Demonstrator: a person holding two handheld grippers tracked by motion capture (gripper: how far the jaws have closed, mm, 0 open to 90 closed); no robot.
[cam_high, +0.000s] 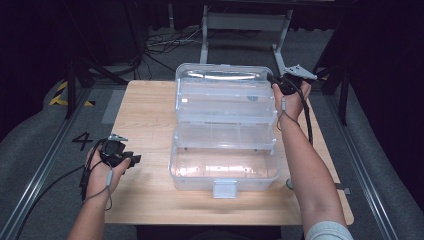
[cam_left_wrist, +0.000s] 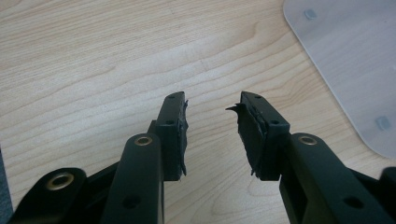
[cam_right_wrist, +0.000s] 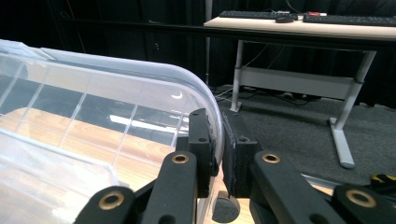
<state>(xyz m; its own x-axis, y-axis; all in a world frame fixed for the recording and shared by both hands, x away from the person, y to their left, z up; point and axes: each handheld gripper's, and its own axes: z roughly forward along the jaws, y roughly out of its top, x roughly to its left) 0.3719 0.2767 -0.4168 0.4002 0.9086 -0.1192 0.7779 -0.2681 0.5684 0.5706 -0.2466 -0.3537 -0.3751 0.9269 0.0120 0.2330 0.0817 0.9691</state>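
Left hand-held gripper (cam_high: 131, 160) first: it sits low over the near left part of the bench (cam_high: 145, 120), jaws parted with only bare wood grain between the worn pads (cam_left_wrist: 180, 135), holding nothing. It looks parked on purpose, well clear of the work, with its tips pointing toward the box so it can come in if a steadying hold is needed. Plenty of open wood lies between it and the box's near left corner.

Moving to the middle, the clear plastic tool box (cam_high: 225, 130) stands open at the bench centre: deep base nearest the person with its latch tab (cam_high: 224, 188) hanging at the front edge, a tray tier stepped back above it, and the lid (cam_high: 225, 75) raised at the far side. Everything inside looks empty.

Over on the right, the right hand-held gripper (cam_high: 276, 82) is up at the lid's far right corner, and its own view shows the jaws pinched on the curved lid rim (cam_right_wrist: 215, 135), one pad inside the clear wall, one outside. My read: gripping at the corner gives leverage to swing the lid on its hinge. Watch the edges here, since the lid reaches toward the bench's far edge and the forearm runs close along the box's right side, leaving only a narrow strip of wood.
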